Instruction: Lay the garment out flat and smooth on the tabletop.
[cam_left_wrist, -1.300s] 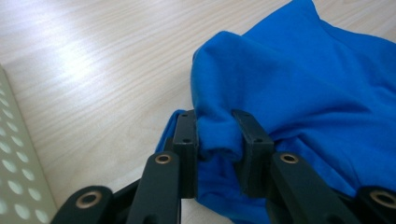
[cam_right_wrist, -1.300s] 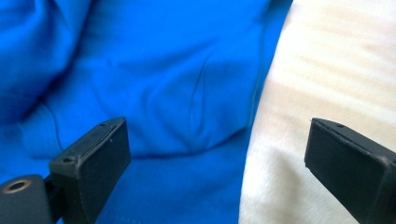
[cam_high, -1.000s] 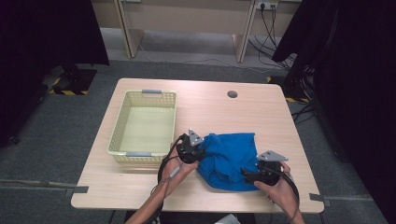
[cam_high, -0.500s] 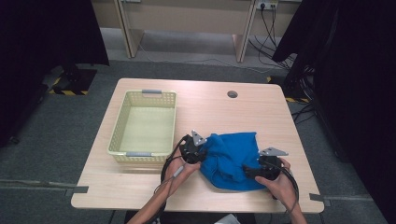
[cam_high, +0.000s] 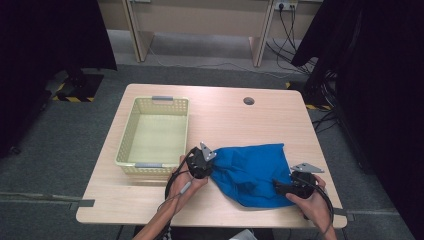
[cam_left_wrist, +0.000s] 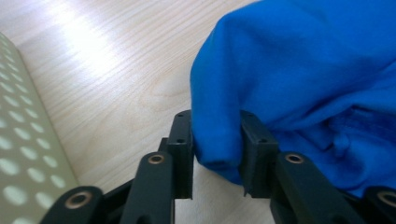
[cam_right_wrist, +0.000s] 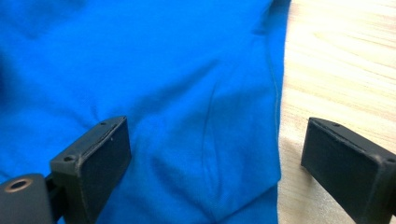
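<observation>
High view: a blue cloth (cam_high: 252, 172) lies crumpled at the lower middle of the frame on the desk (cam_high: 225, 115), right of a basket (cam_high: 155, 131); the left tool (cam_high: 204, 162) is at the cloth's left edge, the right tool (cam_high: 285, 187) at its lower right.

Left gripper view: a bunched fold of cloth (cam_left_wrist: 299, 79) is pinched between the jaws, which have just been easing open; that hold should be firmed before any lift.

Right gripper view: the jaws stand apart over the cloth's hem (cam_right_wrist: 273, 84); the hem should be centred between them, then clamped.
</observation>
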